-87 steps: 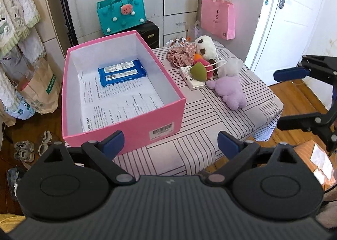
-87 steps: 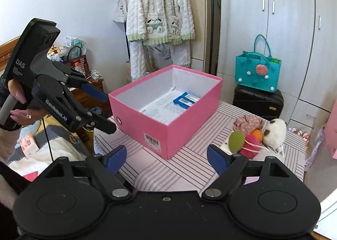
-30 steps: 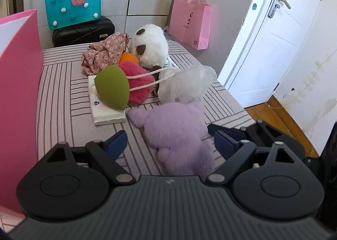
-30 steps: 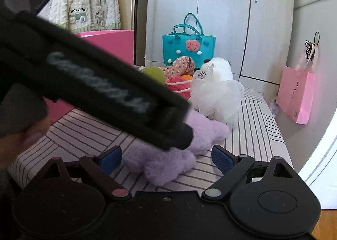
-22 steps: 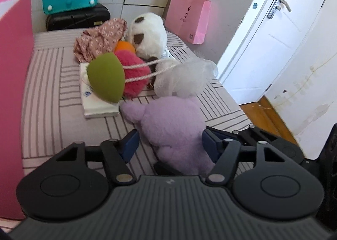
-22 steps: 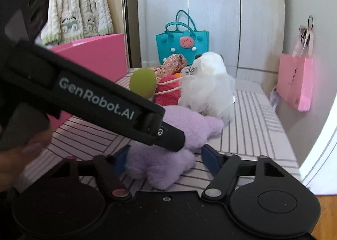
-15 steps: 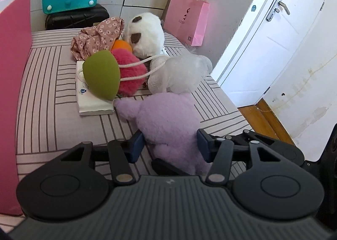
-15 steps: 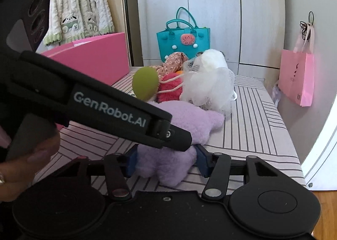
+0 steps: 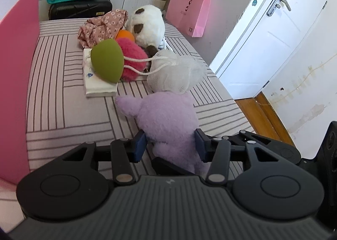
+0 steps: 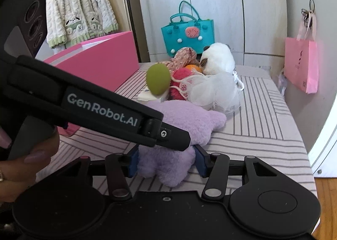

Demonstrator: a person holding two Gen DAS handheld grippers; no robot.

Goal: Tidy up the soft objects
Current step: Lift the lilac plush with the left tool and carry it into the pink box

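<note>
On striped bedding, left gripper (image 9: pixel 170 145) marked "GenRobot.AI" and right gripper (image 10: pixel 166 161) have just closed, clamping the purple plush (image 9: pixel 168 117).

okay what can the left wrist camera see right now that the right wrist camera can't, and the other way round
Only the left wrist view shows the white door with its handle, and the wooden floor beside the table.

Only the right wrist view shows the white cardigan hanging at the back, and the hand holding the left gripper.

Both show the purple plush toy, with the left gripper and the right gripper shut on it; their jaws have just been closing. Both also show the pink box, green sponge, white panda plush and teal bag.
</note>
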